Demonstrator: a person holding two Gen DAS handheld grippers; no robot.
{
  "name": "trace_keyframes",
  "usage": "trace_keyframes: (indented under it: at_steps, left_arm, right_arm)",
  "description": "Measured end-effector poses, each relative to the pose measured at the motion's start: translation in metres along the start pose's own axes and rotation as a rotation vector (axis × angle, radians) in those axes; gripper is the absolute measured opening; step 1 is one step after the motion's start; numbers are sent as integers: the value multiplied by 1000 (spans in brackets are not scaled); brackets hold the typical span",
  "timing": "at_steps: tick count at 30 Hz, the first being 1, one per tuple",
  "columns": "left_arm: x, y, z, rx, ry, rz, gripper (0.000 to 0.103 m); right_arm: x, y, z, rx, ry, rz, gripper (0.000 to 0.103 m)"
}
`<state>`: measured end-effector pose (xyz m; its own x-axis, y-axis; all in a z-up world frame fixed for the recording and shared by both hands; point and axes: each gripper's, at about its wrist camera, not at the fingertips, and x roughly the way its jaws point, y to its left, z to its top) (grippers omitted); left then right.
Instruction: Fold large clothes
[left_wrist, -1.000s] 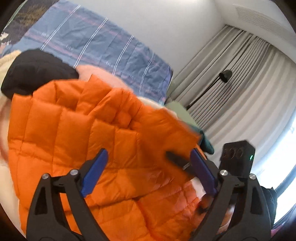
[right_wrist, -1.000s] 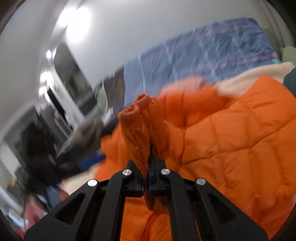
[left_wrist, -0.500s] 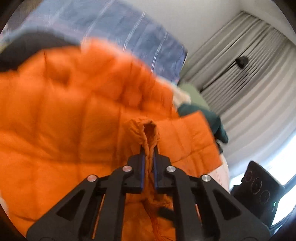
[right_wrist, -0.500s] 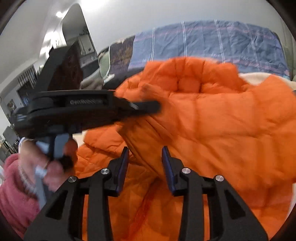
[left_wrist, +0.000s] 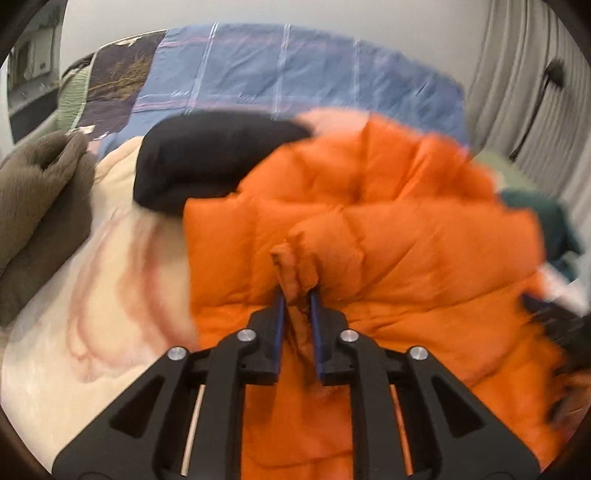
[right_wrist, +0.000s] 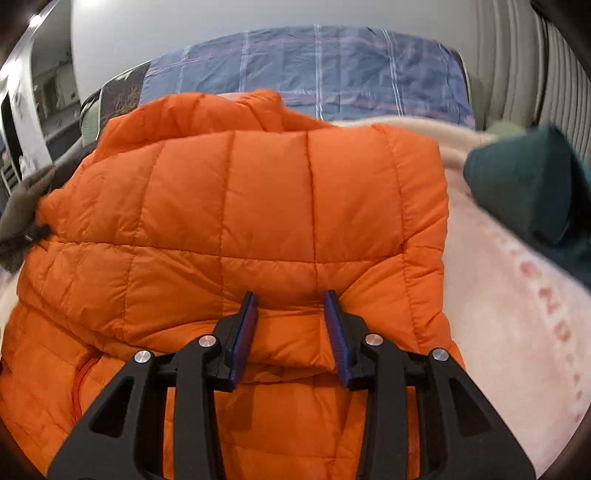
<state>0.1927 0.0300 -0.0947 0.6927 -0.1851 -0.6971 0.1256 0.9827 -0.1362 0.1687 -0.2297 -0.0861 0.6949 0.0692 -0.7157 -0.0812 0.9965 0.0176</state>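
Observation:
An orange quilted puffer jacket (left_wrist: 406, 240) lies on the bed, its upper part folded over the lower (right_wrist: 258, 192). My left gripper (left_wrist: 295, 295) points down at it. A pinched ridge of orange fabric stands up between its narrow jaws, which are opening while the pads still touch the fabric. My right gripper (right_wrist: 290, 295) hovers over the folded edge, jaws apart and opening. The jacket lies under them and the pads do not press it. A blurred dark shape at the right edge of the left wrist view is the other gripper (left_wrist: 554, 325).
A cream and pink blanket (left_wrist: 92, 295) covers the bed under the jacket. A black garment (left_wrist: 207, 162) lies behind the jacket, a brown one (left_wrist: 37, 206) at the left, a dark green one (right_wrist: 528, 192) at the right. Blue plaid bedding (right_wrist: 332, 66) lies beyond, curtains (left_wrist: 517, 74) to the right.
The left jaws closed on a fold of the jacket, then loosened slightly. The right jaws let go of their fold and spread. Both grippers tipped down towards the bed, and the jacket came down folded.

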Motion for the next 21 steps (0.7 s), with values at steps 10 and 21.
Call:
trace_keyframes:
  at_steps: [10,21]
  left_arm:
    - [-45,-29,10,155,-141,292,33]
    - [-21,-88,1,156,-75,-27,27]
  right_arm:
    - [-15,16,2,-82,-69,-62,55]
    - [-4,22,1,-88,-44,-72,55]
